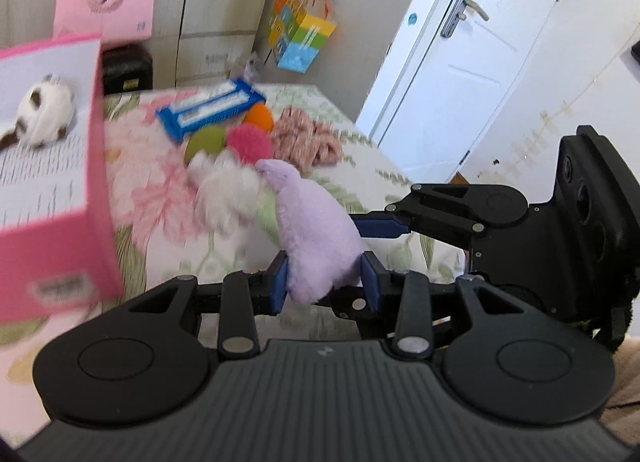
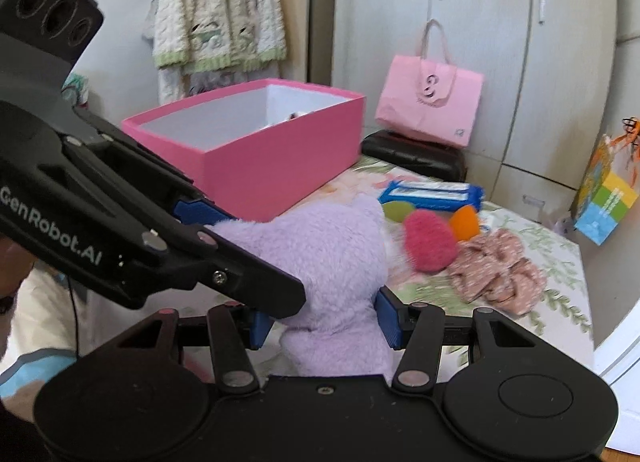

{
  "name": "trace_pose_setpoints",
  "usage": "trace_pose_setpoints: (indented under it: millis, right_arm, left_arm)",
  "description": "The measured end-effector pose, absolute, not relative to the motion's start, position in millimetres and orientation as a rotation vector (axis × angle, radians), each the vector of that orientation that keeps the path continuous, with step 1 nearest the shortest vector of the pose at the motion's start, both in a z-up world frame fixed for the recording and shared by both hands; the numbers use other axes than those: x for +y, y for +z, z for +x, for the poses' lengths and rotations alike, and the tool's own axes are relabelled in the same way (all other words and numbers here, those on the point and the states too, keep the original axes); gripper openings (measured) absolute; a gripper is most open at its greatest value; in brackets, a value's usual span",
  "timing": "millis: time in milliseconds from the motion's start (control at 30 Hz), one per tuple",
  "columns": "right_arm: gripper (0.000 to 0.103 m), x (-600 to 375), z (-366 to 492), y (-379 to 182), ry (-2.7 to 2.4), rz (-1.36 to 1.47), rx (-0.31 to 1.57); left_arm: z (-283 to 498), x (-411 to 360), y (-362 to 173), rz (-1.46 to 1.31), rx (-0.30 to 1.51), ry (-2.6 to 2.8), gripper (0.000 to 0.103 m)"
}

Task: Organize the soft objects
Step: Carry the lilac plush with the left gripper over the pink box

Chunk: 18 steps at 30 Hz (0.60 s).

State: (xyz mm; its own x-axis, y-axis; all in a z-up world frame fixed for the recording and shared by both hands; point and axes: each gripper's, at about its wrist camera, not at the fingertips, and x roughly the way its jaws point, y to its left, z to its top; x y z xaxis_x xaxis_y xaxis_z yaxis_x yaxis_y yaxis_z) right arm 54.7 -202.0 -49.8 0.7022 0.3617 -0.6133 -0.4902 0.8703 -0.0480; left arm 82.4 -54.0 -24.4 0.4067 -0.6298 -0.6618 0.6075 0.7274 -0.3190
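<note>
Nearest to me was the lilac plush toy (image 1: pixel 320 242), held up off the bed (image 1: pixel 160 197) between both tools. The left gripper (image 1: pixel 326 282) had its jaws clamped on the toy's lower end, and the right gripper (image 2: pixel 324 326) had its jaws pressed in on the thicker body, blue pads sunk into the fur. Across the bed from left to right lay the open pink box (image 2: pixel 248 165) near the far left corner, then a white fluffy toy (image 1: pixel 228 189), a blue packet (image 1: pixel 208 107), green, pink and orange pompoms (image 1: pixel 250 141), and a pink patterned cloth (image 1: pixel 308 137) toward the right edge. The toy's long axis ran away from the jaws toward the bed's middle. The box lay ahead and to the left, closer to the left hand, and I judged the carry would swing that way.
</note>
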Motion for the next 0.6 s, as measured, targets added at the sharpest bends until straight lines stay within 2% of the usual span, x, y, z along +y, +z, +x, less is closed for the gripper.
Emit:
trace_pose_setpoints:
  millis: [367,600]
  right_arm:
    - [0.057,-134.0,17.1,-20.5,0.645,-0.336,0.647]
    - [0.057,-99.4,21.5,4.5,0.747,-0.341,0.640]
  left_arm:
    - [44.8,15.8,0.1,-0.131,0.981,-0.691,0.036]
    - [36.8,49.7,23.5,-0.146,0.963,-0.628,0.036]
